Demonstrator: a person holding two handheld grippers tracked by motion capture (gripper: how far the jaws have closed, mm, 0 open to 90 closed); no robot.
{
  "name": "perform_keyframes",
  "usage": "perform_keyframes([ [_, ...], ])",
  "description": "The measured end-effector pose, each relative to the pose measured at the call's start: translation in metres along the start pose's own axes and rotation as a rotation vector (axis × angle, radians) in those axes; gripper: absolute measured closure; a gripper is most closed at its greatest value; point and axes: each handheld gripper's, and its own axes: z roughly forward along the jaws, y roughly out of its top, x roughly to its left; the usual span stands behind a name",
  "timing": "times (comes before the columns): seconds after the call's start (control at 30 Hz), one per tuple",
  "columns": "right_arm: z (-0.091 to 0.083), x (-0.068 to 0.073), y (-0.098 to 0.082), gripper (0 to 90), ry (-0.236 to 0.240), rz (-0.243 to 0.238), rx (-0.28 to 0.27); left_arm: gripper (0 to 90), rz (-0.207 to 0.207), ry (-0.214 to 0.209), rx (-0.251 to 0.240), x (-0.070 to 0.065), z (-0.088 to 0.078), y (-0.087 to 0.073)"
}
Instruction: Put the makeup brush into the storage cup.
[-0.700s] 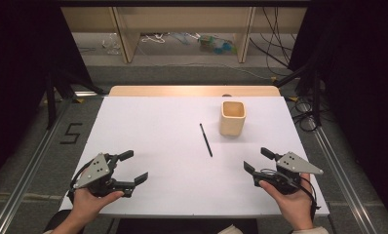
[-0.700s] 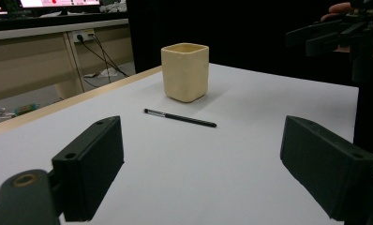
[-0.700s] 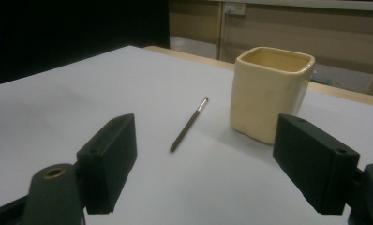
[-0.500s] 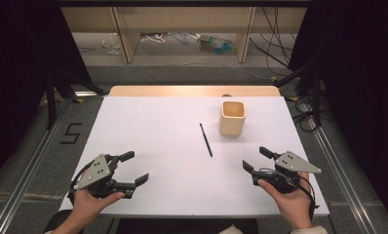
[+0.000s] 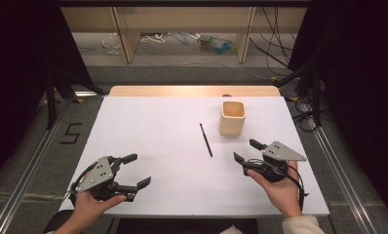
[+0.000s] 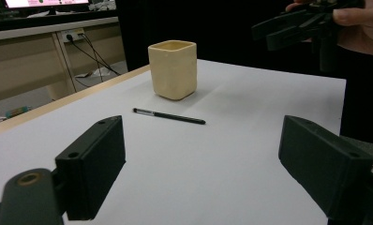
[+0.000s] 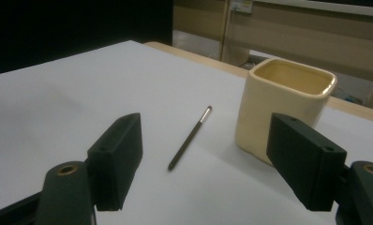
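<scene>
A white table (image 5: 148,131) is taking up the middle of the high view, running from the wooden strip at its far edge down to the bottom of the frame. Right of centre on it, a cream square cup (image 5: 232,118) is standing upright with its mouth open to the top. Just to the left of the cup, apart from it, a slim dark pen (image 5: 206,140) is lying flat on the white surface, its length running from upper left to lower right.

At the lower left of the high view, the left gripper (image 5: 132,170) is sitting in a hand, its jaws standing wide apart with nothing between them; in the left gripper view the pen (image 6: 168,116) is lying beyond the jaws, in front of the cup (image 6: 173,69). At the lower right, the right gripper (image 5: 246,151) is pointing towards the pen, its jaws likewise spread and gripping nothing. In the right gripper view the pen (image 7: 189,138) is showing in the gap between the jaws, farther off, with the cup (image 7: 287,110) at the right.
</scene>
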Motion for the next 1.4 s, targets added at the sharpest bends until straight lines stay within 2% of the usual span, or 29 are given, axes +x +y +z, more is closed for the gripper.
perform_keyframes([
  [0.03,0.003,-0.001,0.002,28.5,-0.007,-0.017,-0.011,14.9,0.001,0.001,0.002,0.0,0.0,0.0],
  [0.13,0.013,-0.002,0.011,28.8,0.004,-0.012,0.0,15.0,-0.007,0.0,0.002,0.0,-0.001,0.0],
  [0.17,0.022,-0.003,0.018,29.3,0.009,-0.019,0.002,15.0,-0.006,0.0,0.004,0.0,-0.001,0.0],
  [0.2,0.022,-0.003,0.018,29.3,0.009,-0.019,0.002,15.0,-0.007,-0.001,0.004,0.0,-0.001,0.0],
  [0.23,0.03,-0.003,0.023,29.9,0.006,-0.015,0.005,14.9,-0.007,-0.002,0.003,0.0,-0.001,0.0],
  [0.33,0.044,-0.002,0.03,31.2,0.019,-0.019,0.032,14.9,-0.008,-0.006,0.003,0.0,-0.001,0.001],
  [0.4,0.046,-0.002,0.032,32.2,0.023,-0.022,0.048,15.0,-0.01,-0.009,0.003,0.0,-0.002,0.001],
  [0.5,0.064,-0.001,0.041,32.8,0.039,-0.029,0.098,14.9,-0.013,-0.016,-0.004,-0.001,-0.001,0.001],
  [0.57,0.069,0.0,0.043,33.0,0.037,-0.029,0.098,14.9,-0.012,-0.014,0.001,-0.001,-0.002,0.001],
  [0.6,0.074,0.001,0.045,33.0,0.041,-0.027,0.12,15.0,-0.002,-0.017,0.002,0.0,-0.002,0.001],
  [0.7,0.088,0.003,0.051,34.3,0.047,-0.033,0.15,14.9,-0.006,-0.018,0.001,-0.001,-0.002,0.001],
  [0.73,0.088,0.003,0.051,34.3,0.047,-0.033,0.15,14.9,-0.006,-0.018,0.001,-0.001,-0.002,0.001],
  [0.83,0.096,0.003,0.052,36.7,0.054,-0.025,0.194,15.0,-0.01,-0.02,0.001,0.0,-0.002,0.001],
  [0.9,0.105,0.006,0.052,38.7,0.059,-0.012,0.263,15.0,-0.007,-0.022,0.002,-0.001,-0.002,0.001],
  [0.93,0.105,0.006,0.052,38.7,0.059,-0.012,0.263,14.9,-0.007,-0.022,0.002,-0.001,-0.002,0.001],
  [0.97,0.112,0.008,0.052,40.2,0.066,-0.015,0.323,15.0,-0.004,-0.024,0.003,-0.001,-0.002,0.001],
  [1.0,0.112,0.008,0.052,40.2,0.066,-0.015,0.323,15.0,-0.003,-0.023,0.005,-0.001,-0.002,0.001],
  [1.07,0.12,0.008,0.052,42.3,0.064,0.01,0.405,15.0,-0.006,-0.024,0.004,-0.001,-0.002,0.001],
  [1.17,0.132,0.009,0.05,43.5,0.066,0.026,0.496,15.0,-0.008,-0.023,0.004,-0.001,-0.002,0.001],
  [1.2,0.136,0.01,0.05,44.4,0.062,0.053,0.562,15.0,-0.008,-0.023,0.004,-0.001,-0.002,0.001],
  [1.3,0.146,0.012,0.05,46.2,0.052,0.068,0.68,15.0,-0.008,-0.023,0.005,-0.001,-0.002,0.001],
  [1.33,0.156,0.013,0.049,46.8,0.05,0.06,0.779,15.1,-0.008,-0.024,0.005,-0.001,-0.002,0.001],
  [1.37,0.159,0.014,0.048,46.7,0.051,0.061,0.818,15.1,-0.008,-0.025,0.005,-0.001,-0.002,0.001],
  [1.4,0.159,0.014,0.048,46.7,0.051,0.061,0.818,15.2,-0.008,-0.025,0.005,-0.001,-0.002,0.001],
])
